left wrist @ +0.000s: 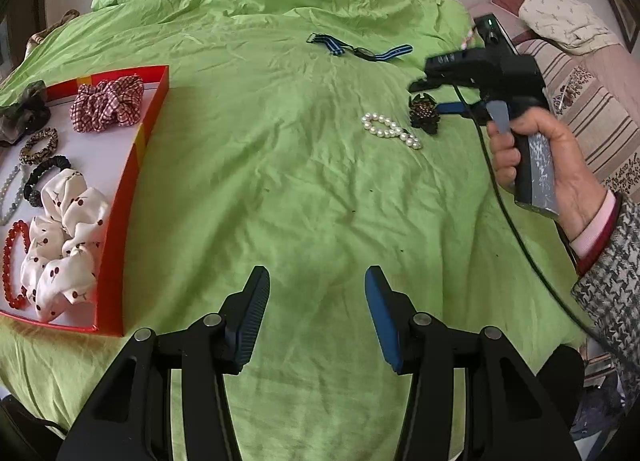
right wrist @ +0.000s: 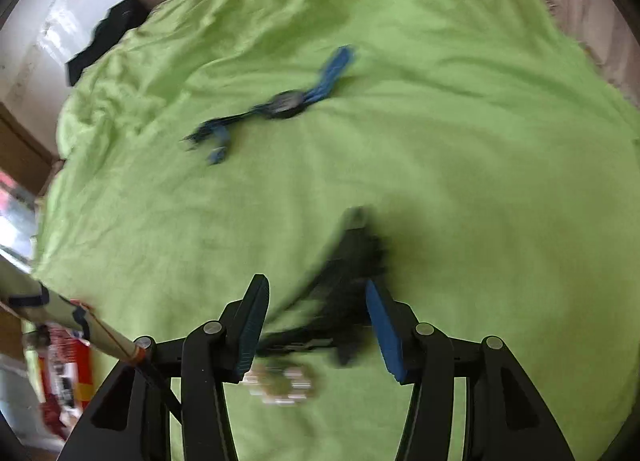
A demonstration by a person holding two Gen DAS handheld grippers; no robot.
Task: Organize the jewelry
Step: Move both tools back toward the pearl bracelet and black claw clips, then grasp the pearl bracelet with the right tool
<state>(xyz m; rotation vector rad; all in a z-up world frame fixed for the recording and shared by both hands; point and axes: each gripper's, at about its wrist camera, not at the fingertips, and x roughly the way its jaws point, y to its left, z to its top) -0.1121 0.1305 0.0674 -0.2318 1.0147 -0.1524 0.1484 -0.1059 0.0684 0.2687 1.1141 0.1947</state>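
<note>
Three pieces are left out on the green bedsheet (left wrist: pixel 280 165): a pearl bracelet (left wrist: pixel 390 130), a dark hair claw (left wrist: pixel 425 112) just beside it, and a blue-striped watch (left wrist: pixel 360 50) farther up the bed. The rest already lies in the red-walled tray (left wrist: pixel 132 197) on your left, scrunchies and bead bracelets together. Your left gripper (left wrist: pixel 316 317) hangs over bare sheet near the tray's corner, jaws apart, with nothing between them. Your right gripper (right wrist: pixel 316 321) is over the claw and the pearls; its own view is smeared, but the jaws stand apart and the dark blur of the hair claw (right wrist: pixel 352 285) sits between them, with the pearl bracelet (right wrist: pixel 280 381) pale and blurred low near the left finger. No pad looks pressed on either piece, so by my reading you are at the reach for the next pickup, not yet gripping. From the left view the right gripper (left wrist: pixel 434 95) appears just above the claw, your right hand (left wrist: pixel 532 157) on the handle. The next move calls for settling on one piece: centre the claw's body between the pads, keep the pearls clear of the closing fingers, then squeeze and carry it across to the tray. The claw's teeth could snag the sheet, so lift straight up.
</note>
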